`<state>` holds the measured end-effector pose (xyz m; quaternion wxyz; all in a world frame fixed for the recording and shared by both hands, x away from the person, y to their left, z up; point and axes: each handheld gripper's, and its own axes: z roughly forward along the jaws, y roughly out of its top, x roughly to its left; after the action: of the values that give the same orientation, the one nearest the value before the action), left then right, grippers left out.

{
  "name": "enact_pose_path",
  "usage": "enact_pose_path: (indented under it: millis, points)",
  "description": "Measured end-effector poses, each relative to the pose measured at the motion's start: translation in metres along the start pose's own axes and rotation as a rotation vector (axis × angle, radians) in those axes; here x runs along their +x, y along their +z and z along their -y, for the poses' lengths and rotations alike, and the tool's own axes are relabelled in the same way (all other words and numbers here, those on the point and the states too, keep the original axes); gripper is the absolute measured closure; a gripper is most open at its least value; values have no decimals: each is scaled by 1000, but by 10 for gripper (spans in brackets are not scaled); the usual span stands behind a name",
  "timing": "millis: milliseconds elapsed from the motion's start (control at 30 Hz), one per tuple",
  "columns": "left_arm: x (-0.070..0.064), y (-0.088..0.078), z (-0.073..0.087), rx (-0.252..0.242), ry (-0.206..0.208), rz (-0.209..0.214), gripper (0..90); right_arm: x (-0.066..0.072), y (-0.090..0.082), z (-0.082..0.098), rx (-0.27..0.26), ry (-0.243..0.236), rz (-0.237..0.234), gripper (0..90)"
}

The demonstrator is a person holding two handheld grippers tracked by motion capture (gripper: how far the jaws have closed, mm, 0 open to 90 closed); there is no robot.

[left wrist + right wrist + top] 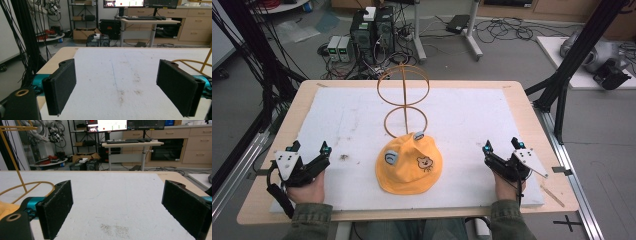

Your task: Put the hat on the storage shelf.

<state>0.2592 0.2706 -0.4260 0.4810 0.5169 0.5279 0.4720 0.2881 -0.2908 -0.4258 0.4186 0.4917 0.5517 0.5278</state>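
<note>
An orange-yellow bucket hat (pixel 409 164) with a bear face and small grey ears lies flat on the white foam mat (pixel 337 130), near the front middle. Just behind it stands a yellow wire stand (pixel 404 100) with a base ring and a larger ring on top; its base shows at the edge of both gripper views (pixel 192 61) (pixel 27 186). My left gripper (pixel 309 146) rests at the mat's left front, open, with bare mat between its pads (pixel 61 86). My right gripper (pixel 502 145) rests at the right front, open too, its pads (pixel 56 206) wide apart over bare mat.
The mat covers a wooden table (pixel 532 130). Black frame posts (pixel 572 60) stand at the table's right and left. Computers and cables (pixel 367 35) sit on the floor behind. A desk with monitors (pixel 130 142) stands farther back.
</note>
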Motion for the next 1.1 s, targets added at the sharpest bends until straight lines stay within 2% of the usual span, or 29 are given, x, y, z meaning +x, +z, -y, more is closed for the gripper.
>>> enact_pose_path:
  millis: [200,667,767,867,967,1100]
  points:
    - [0,-1,0,-5,-3,-1,165,-1,-1,-1,-6,-5,2,98]
    - [-1,-1,-1,-3,-10,3,166,-3,-2,-2,-7,24,1,97]
    - [-1,-1,-1,2,-7,5,166,0,-2,-6,-11,38,-30,97]
    - [-3,0,-1,0,-7,9,166,6,0,-13,-19,16,-82,97]
    - [-3,0,-2,1,-7,12,167,15,4,-23,-24,-13,-152,98]
    - [-2,-1,-2,3,-12,11,170,27,8,-35,-27,-18,-248,98]
